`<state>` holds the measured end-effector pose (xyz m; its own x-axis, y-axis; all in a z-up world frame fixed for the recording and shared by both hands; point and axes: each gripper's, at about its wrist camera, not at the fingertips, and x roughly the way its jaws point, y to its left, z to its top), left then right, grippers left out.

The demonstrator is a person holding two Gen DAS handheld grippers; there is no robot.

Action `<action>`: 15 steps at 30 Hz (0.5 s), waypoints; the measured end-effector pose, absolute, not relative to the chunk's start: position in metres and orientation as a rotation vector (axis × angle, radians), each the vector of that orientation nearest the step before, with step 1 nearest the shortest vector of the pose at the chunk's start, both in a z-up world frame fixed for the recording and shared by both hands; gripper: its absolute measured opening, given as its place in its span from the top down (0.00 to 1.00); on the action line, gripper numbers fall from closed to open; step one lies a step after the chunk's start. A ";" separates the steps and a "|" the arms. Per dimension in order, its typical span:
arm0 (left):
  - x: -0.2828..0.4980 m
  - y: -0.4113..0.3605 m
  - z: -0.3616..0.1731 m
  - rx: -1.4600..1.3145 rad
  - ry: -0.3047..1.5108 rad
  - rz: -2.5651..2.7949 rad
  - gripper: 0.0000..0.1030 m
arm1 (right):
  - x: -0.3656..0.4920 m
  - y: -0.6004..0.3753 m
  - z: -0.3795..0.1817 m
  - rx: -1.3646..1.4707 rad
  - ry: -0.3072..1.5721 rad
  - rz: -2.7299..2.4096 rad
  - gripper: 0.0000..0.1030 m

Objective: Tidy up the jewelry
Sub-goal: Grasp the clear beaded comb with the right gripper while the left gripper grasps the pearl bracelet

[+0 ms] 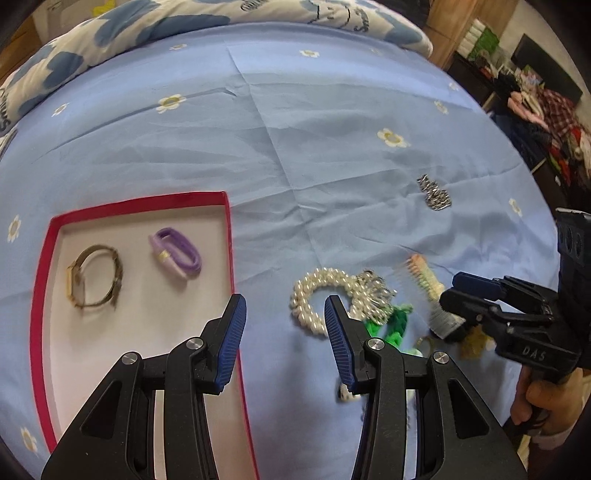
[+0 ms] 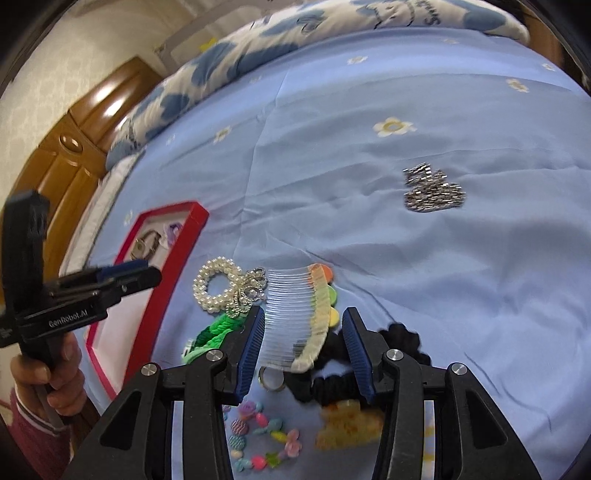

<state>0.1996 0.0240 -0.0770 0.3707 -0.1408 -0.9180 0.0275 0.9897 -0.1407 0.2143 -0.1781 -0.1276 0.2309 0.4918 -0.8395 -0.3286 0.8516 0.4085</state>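
A red-rimmed tray lies on the blue bedsheet and holds a gold watch and a purple band. My left gripper is open and empty, hovering between the tray's right rim and a pearl bracelet. My right gripper is open around a clear hair comb with a pastel spine; the comb lies between its jaws. The pearl bracelet with a silver charm lies left of the comb. The tray is further left.
A silver chain pile lies apart on the sheet. Near the right gripper lie a green band, black scrunchie, ring, coloured bead bracelet and a yellow clip. A folded quilt lies at the bed's far side.
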 end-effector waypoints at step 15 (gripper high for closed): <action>0.226 -0.013 -0.124 0.076 1.296 -0.155 0.59 | 0.227 -0.190 -0.161 0.305 1.310 0.629 0.86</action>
<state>0.2256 -0.0130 -0.1237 0.2630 -0.0720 -0.9621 0.1576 0.9870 -0.0308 0.2268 -0.1903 -0.1612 0.1246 0.5874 -0.7997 -0.2565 0.7976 0.5459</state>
